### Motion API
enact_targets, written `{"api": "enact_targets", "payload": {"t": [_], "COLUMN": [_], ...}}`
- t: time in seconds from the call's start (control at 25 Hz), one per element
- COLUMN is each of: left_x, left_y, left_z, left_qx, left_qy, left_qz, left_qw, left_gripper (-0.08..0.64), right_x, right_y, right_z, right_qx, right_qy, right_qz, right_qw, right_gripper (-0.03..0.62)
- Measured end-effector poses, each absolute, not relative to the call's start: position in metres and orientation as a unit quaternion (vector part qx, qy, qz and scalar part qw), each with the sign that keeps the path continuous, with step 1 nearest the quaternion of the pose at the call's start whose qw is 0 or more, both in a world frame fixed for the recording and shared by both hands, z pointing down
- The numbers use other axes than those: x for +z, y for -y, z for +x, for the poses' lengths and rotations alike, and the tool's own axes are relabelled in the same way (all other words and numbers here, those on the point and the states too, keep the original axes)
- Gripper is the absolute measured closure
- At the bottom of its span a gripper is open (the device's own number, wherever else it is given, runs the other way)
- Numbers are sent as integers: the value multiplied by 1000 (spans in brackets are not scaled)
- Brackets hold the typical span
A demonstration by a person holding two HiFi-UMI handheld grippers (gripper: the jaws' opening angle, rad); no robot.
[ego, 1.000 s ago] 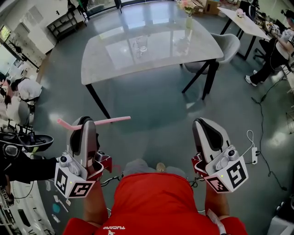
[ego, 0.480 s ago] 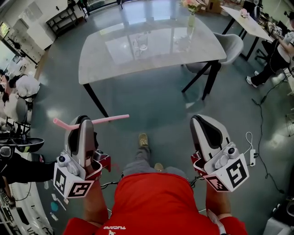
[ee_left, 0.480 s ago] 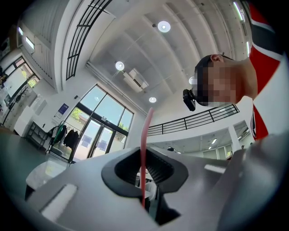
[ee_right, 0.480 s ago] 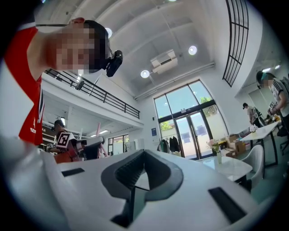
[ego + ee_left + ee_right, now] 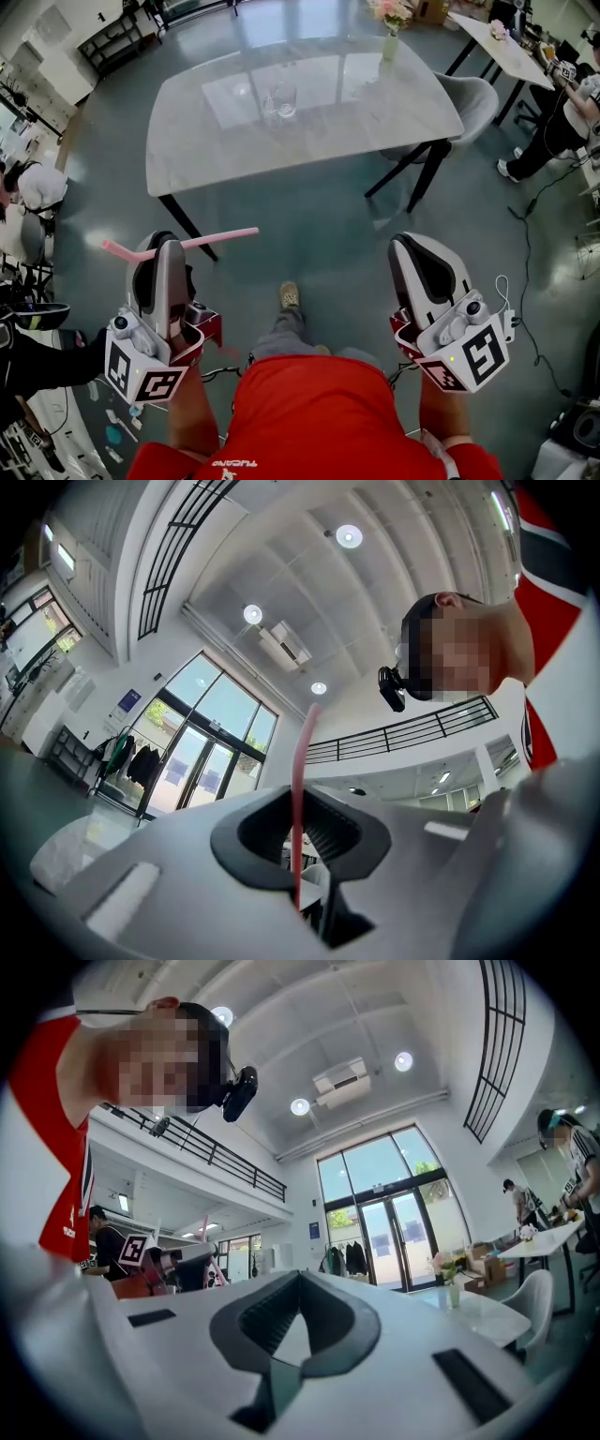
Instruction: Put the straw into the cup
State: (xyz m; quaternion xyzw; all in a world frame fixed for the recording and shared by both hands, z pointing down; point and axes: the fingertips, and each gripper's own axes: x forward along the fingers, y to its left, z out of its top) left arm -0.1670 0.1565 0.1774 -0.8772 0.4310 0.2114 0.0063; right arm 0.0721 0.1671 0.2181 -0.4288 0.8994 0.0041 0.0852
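A pink bendy straw [image 5: 220, 236] lies crosswise in my left gripper [image 5: 161, 247], whose jaws are shut on it; its ends stick out on both sides. In the left gripper view the straw [image 5: 302, 780] stands up between the closed jaws of the left gripper [image 5: 299, 834]. A clear glass cup [image 5: 285, 97] stands on the pale table [image 5: 375, 108], far ahead of both grippers. My right gripper [image 5: 418, 247] is held at waist height, shut and empty; the right gripper [image 5: 292, 1324] points upward into the room.
A small vase with flowers [image 5: 390, 36] stands at the table's far right. A grey chair [image 5: 478, 92] sits to the right of the table. A person [image 5: 561, 120] stands by another table [image 5: 502, 45] at the far right. Cables [image 5: 530, 281] lie on the floor.
The table and cup have come closer and lower in the head view as I step forward. Both grippers keep their pose, and the straw stays clamped.
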Motion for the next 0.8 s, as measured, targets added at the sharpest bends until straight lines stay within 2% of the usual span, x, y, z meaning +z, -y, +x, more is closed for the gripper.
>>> {"api": "enact_targets", "payload": {"t": [0.8], "left_x": [178], "left_y": [15], "left_z": [-228], "left_qx": [210], "left_qy": [-398], "left_qz": [-893], "left_qw": [-9], "left_gripper": [525], "right_x": [217], "right_y": [5], "right_z": [3], "right_qx": [-5], "right_qy": [-888], "right_qz": [-456], "right_qw": [64], "right_gripper": [591]}}
